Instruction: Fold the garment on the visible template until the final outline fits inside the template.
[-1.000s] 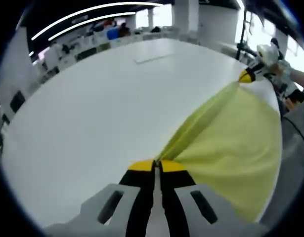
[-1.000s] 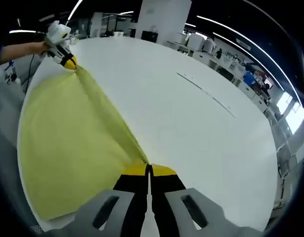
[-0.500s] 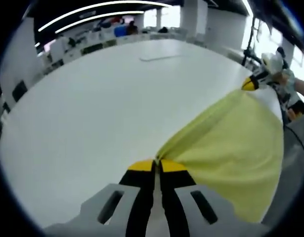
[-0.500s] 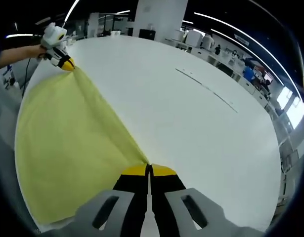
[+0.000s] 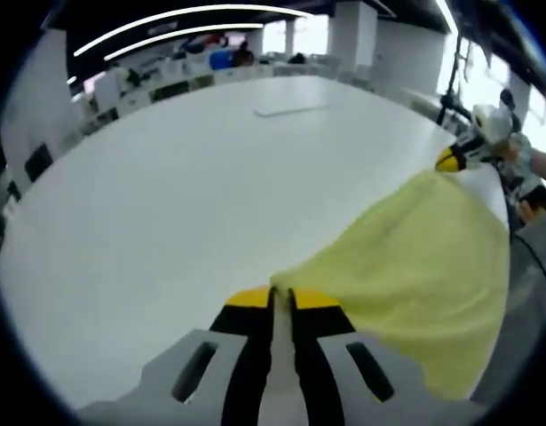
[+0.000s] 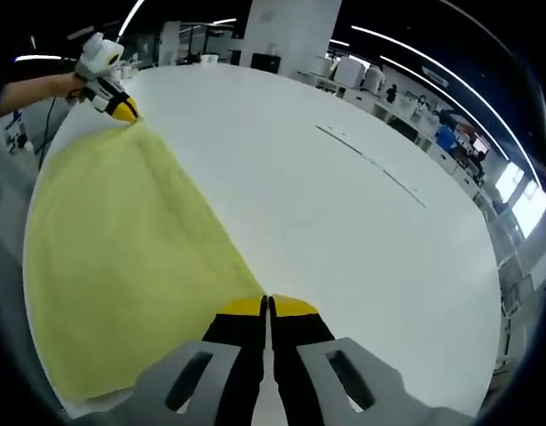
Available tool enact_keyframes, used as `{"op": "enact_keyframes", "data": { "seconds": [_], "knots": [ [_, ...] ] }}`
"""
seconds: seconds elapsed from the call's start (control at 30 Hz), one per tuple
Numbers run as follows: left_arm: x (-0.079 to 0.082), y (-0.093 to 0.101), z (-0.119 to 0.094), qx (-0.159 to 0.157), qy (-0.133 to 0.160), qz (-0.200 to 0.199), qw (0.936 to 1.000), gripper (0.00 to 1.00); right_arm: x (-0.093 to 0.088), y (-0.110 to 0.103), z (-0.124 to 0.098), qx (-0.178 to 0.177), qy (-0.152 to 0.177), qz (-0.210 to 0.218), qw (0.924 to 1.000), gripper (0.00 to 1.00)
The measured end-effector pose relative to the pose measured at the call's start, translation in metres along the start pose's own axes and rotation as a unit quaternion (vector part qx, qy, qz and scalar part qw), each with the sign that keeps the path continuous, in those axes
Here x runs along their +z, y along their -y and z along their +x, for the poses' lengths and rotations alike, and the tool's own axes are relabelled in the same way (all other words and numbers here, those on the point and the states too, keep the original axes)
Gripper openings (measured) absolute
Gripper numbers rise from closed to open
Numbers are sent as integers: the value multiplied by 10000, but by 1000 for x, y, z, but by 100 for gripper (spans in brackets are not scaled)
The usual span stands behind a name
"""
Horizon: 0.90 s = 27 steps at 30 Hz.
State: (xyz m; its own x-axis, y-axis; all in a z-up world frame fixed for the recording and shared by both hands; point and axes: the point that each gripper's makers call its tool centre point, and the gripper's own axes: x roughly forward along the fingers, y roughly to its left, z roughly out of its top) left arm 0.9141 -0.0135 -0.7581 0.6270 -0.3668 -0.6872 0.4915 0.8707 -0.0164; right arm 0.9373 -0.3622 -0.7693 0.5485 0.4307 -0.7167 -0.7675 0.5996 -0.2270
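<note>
A pale yellow garment [image 5: 423, 257] is stretched between the two grippers over the near edge of a white table [image 5: 184, 186]. My left gripper [image 5: 280, 295] is shut on one corner of it. In the same view the right gripper [image 5: 448, 160] holds the far corner at the right. My right gripper [image 6: 268, 304] is shut on its corner of the garment [image 6: 113, 240], and the left gripper [image 6: 123, 110] appears at the upper left, held by a hand. A thin line of the template [image 6: 370, 164] runs across the table farther out.
The table's edge [image 6: 51, 390] lies close along the garment's hanging side. Desks, chairs and people stand in the background beyond the table [image 5: 193, 67]. A cable and stand [image 5: 450, 80] rise at the far right.
The top edge of the garment has gone from a bunched, taut fold to a flatter spread sheet. Both grippers have kept their hold.
</note>
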Motion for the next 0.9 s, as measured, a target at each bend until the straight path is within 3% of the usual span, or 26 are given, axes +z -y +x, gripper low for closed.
{"op": "enact_keyframes", "data": {
  "seconds": [0.53, 0.9],
  "knots": [
    [8, 15, -14, -39, 158, 182, 9997, 9, 9, 0, -15, -160, 206, 55, 9996, 14],
    [22, 30, -30, -104, 305, 420, 9986, 22, 20, -7, -25, -153, 377, 72, 9991, 20]
  ]
}}
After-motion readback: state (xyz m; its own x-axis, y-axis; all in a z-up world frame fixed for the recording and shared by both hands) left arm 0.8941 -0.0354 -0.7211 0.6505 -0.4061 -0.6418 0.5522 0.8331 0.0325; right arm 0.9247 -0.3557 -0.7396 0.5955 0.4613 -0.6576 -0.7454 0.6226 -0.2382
